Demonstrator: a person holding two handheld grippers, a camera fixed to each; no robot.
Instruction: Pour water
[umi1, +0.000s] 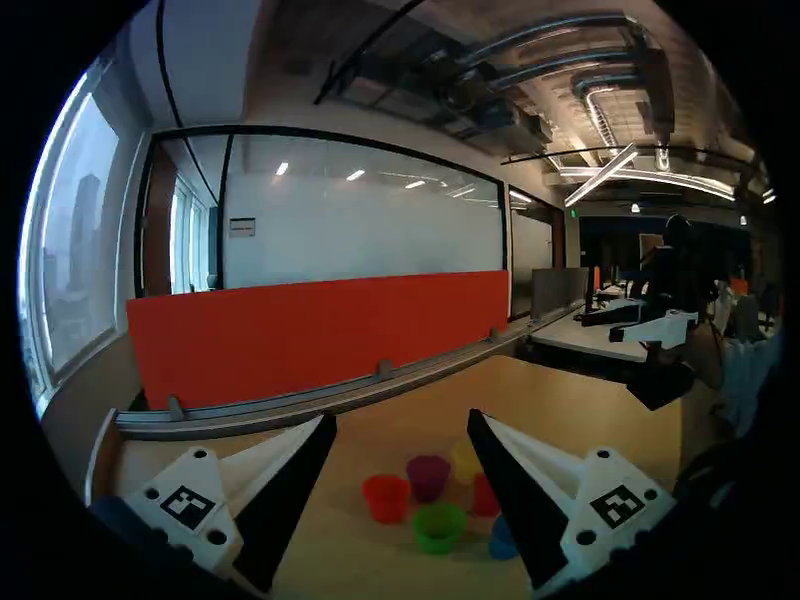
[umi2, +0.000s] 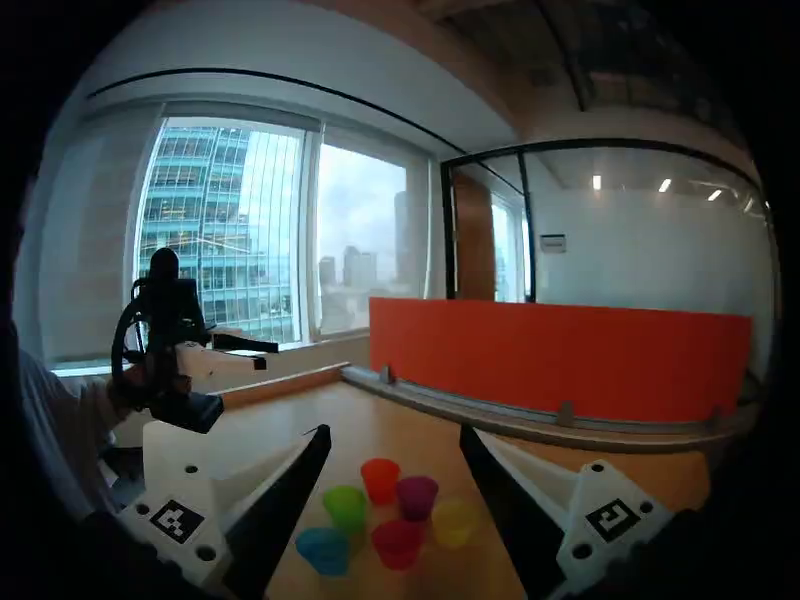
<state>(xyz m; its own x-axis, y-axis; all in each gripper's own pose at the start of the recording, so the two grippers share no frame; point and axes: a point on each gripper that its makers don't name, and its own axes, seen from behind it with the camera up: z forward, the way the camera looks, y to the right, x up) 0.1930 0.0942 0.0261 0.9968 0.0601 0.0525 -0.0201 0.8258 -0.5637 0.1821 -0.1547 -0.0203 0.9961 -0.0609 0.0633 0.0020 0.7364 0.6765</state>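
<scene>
A long light wooden desk (umi1: 570, 385) is seen spread beneath both grippers. A low orange partition panel (umi1: 320, 330) is mounted upright along its far edge, above a grey metal rail (umi1: 300, 398). The left gripper (umi1: 398, 415), white-bodied with black fingers, is held above the desk with its fingers spread wide apart and nothing between them. The right gripper (umi2: 393, 430) is held likewise, its fingers parted and empty. In the right gripper view the left gripper is also seen farther off at the left, beside a person's light sleeve (umi2: 55, 440). Six small translucent plastic cups (umi1: 428, 476) are gathered upright in a tight cluster on the desk, ahead of both grippers and apart from them. They are an orange-red cup (umi2: 380, 479), a purple cup (umi2: 416, 496), a yellow cup (umi2: 452, 520), a green cup (umi2: 345, 507), a red cup (umi2: 398, 543) and a blue cup (umi2: 323, 550). Whether anything is contained in them cannot be told.
</scene>
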